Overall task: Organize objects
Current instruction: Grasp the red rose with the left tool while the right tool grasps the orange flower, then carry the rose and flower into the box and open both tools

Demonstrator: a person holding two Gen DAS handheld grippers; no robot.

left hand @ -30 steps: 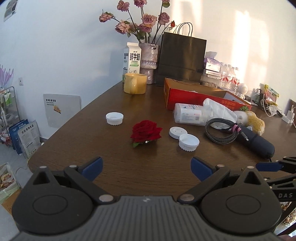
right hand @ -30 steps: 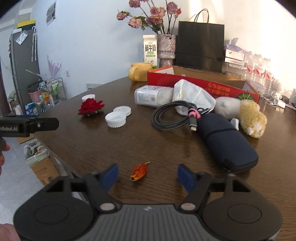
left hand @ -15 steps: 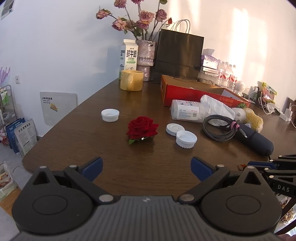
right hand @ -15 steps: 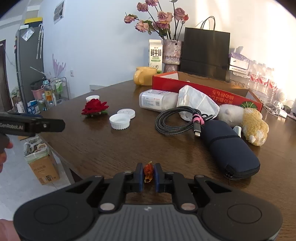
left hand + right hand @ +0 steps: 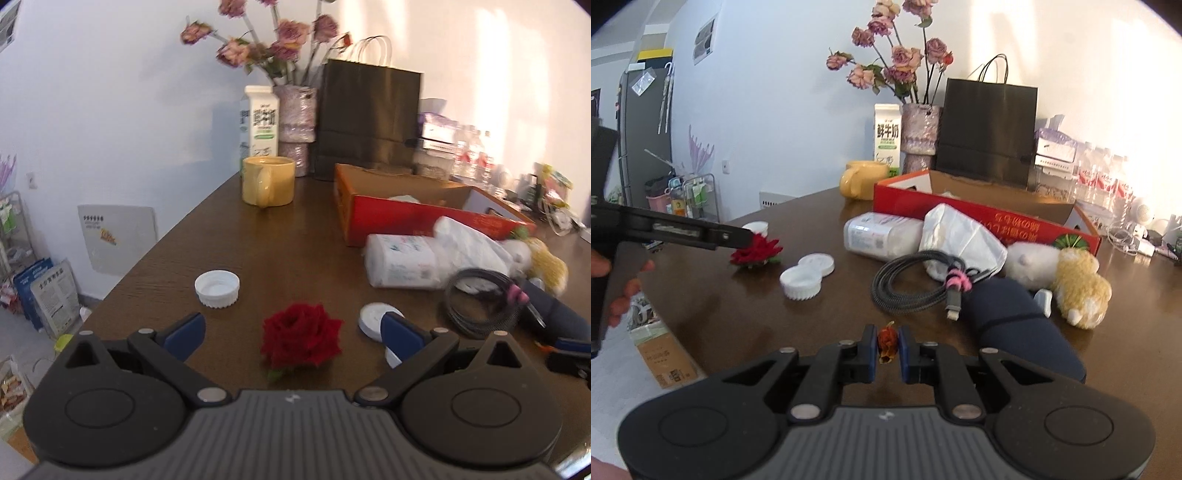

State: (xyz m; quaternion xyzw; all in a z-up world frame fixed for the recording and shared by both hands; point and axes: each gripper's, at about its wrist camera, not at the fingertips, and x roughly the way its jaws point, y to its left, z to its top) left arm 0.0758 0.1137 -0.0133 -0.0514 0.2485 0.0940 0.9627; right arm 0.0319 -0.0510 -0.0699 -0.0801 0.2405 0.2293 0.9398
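Observation:
A red rose head (image 5: 301, 339) lies on the brown table (image 5: 288, 243), between the spread blue pads of my left gripper (image 5: 293, 334), which is open and does not touch it. From the right wrist view the same rose (image 5: 757, 251) shows at the left, with the left gripper's finger reaching over it. My right gripper (image 5: 887, 345) is shut on a small dried orange petal (image 5: 887, 341), held just above the table's near edge. Three white caps lie near the rose: one (image 5: 217, 283) to its left, two (image 5: 807, 275) to its right.
A red cardboard box (image 5: 979, 210), yellow mug (image 5: 268, 180), milk carton (image 5: 259, 125), vase of dried roses (image 5: 919, 133) and black paper bag (image 5: 986, 133) stand at the back. A white bottle (image 5: 879, 234), coiled cable (image 5: 912, 280), dark pouch (image 5: 1015, 321) and plush toy (image 5: 1067, 273) lie on the right.
My right gripper has closed on the orange petal and lifted it a little. My left gripper has moved forward until the rose lies between its open fingers.

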